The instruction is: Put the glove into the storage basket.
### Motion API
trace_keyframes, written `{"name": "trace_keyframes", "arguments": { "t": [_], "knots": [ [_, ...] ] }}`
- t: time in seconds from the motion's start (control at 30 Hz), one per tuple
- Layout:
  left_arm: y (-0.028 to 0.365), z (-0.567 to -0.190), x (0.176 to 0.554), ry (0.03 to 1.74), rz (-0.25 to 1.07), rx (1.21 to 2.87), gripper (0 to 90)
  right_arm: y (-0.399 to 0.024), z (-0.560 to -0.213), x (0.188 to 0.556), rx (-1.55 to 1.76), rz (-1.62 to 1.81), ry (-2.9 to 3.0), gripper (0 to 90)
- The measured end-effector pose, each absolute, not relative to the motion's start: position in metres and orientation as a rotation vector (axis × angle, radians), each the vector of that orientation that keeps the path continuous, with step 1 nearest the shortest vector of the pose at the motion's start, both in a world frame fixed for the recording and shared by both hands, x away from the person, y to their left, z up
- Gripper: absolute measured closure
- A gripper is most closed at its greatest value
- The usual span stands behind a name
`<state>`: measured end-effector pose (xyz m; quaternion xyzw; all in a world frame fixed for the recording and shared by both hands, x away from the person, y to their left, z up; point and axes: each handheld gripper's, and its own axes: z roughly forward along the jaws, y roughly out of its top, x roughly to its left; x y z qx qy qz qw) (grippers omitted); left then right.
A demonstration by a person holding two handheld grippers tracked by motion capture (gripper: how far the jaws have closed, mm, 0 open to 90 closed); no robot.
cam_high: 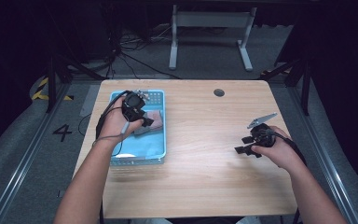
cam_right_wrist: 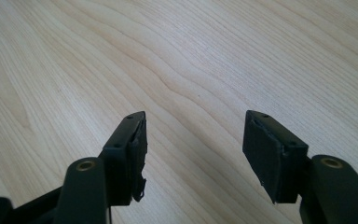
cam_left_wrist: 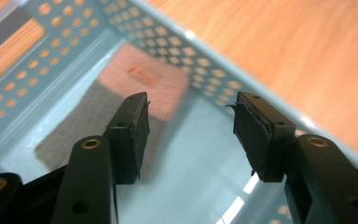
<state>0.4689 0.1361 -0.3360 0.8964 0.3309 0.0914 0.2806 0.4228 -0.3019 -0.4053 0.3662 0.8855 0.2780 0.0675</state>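
Note:
A light blue perforated basket (cam_high: 137, 161) stands on the left part of the wooden table (cam_high: 205, 154). A pink cloth (cam_high: 155, 116) and a grey cloth (cam_high: 142, 131) lie flat on its floor. My left gripper (cam_high: 144, 122) hovers over the basket, open with nothing between its jaws. In the left gripper view the pink cloth (cam_left_wrist: 144, 79) overlaps the grey cloth (cam_left_wrist: 79, 128) beyond the open left gripper (cam_left_wrist: 191, 119), near the basket wall (cam_left_wrist: 168, 42). My right gripper (cam_high: 242, 145) is held low over the bare table at the right, open and holding nothing (cam_right_wrist: 193, 135).
A dark round grommet (cam_high: 219, 92) sits near the table's far edge. Beyond the table are a white metal frame (cam_high: 209, 28) and loose cables (cam_high: 130, 51) on the floor. Yellow-black tape (cam_high: 39, 88) marks the floor at the left.

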Motion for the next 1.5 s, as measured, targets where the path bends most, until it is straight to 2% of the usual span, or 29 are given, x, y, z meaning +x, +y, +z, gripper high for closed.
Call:
{"name": "trace_keyframes", "arguments": {
  "t": [0.43, 0.67, 0.9, 1.07, 1.3, 1.5],
  "knots": [
    [0.107, -0.325, 0.396, 0.749, 0.210, 2.389, 43.5, -0.300, -0.417, 0.402, 0.974, 0.895, 2.682, 40.3],
    [0.096, -0.332, 0.371, 0.730, 0.165, 2.368, 41.9, -0.297, -0.429, 0.396, 0.976, 0.925, 2.706, 40.1],
    [0.081, -0.357, 0.357, 0.757, 0.102, 2.313, 41.9, -0.295, -0.436, 0.393, 0.949, 0.900, 2.729, 39.6],
    [0.081, -0.372, 0.351, 0.716, 0.126, 2.279, 40.6, -0.295, -0.437, 0.392, 0.952, 0.905, 2.718, 39.6],
    [0.072, -0.412, 0.337, 0.658, 0.068, 2.278, 37.7, -0.292, -0.437, 0.388, 0.934, 0.910, 2.716, 39.3],
    [0.068, -0.435, 0.327, 0.649, 0.101, 2.239, 35.7, -0.292, -0.439, 0.388, 0.916, 0.918, 2.710, 39.3]
  ]
}}
